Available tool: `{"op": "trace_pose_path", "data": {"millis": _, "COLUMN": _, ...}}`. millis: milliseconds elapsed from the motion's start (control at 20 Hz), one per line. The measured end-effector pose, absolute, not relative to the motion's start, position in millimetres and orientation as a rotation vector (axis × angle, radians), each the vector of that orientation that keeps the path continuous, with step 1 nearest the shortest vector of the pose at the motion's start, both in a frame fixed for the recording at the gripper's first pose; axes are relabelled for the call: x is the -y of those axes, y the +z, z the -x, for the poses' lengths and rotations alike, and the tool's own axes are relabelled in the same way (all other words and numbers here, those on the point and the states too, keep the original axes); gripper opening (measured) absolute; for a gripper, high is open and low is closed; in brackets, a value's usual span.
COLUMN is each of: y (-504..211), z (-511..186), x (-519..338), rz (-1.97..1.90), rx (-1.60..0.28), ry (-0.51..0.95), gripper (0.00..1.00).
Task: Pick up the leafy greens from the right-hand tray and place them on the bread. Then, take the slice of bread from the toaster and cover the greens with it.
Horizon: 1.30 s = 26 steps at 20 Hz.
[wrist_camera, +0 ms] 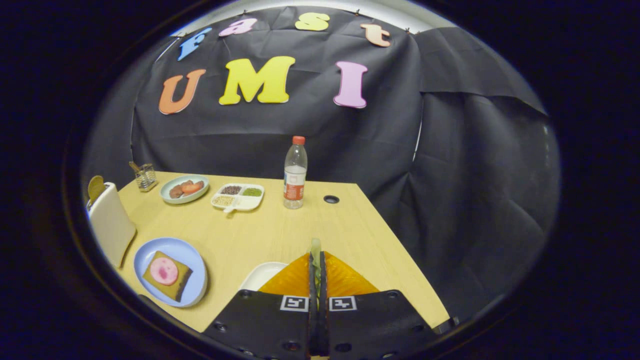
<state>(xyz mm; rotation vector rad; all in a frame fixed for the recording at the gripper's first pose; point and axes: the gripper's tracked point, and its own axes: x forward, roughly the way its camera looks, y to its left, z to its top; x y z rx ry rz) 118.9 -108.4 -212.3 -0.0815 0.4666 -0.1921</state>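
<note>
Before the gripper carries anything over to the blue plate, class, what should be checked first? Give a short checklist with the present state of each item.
1. Leafy greens held: ok, a pale green leaf sits pinched between the nearly closed jaws of the gripper.
2. Greens lifted off the white tray: cannot tell, the jaws hide the contact.
3. Bread ready on the blue plate: ok, it lies flat with a pink slice on top.
4. Path across the table to the plate: ok, nothing stands between.
5. Second bread slice waiting in the toaster: ok, it sticks out of the top.
</note>
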Motion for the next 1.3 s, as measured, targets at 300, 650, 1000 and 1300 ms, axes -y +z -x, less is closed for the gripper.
{"op": "trace_pose_path", "data": {"millis": 300, "y": -187, "z": -109, "x": 38, "rz": 0.128, "rx": -0.413, "ry": -0.123, "gripper": 0.00}}
{"op": "trace_pose_path", "data": {"millis": 650, "y": -189, "z": -105, "x": -63, "rz": 0.167, "rx": -0.402, "ry": -0.005, "gripper": 0.00}}
{"op": "trace_pose_path", "data": {"millis": 1000, "y": -205, "z": -106, "x": -179, "rz": 0.069, "rx": -0.424, "ry": 0.189, "gripper": 0.00}}
{"op": "trace_pose_path", "data": {"millis": 1300, "y": -237, "z": -115, "x": -228, "rz": -0.033, "rx": -0.479, "ry": 0.266, "gripper": 0.00}}
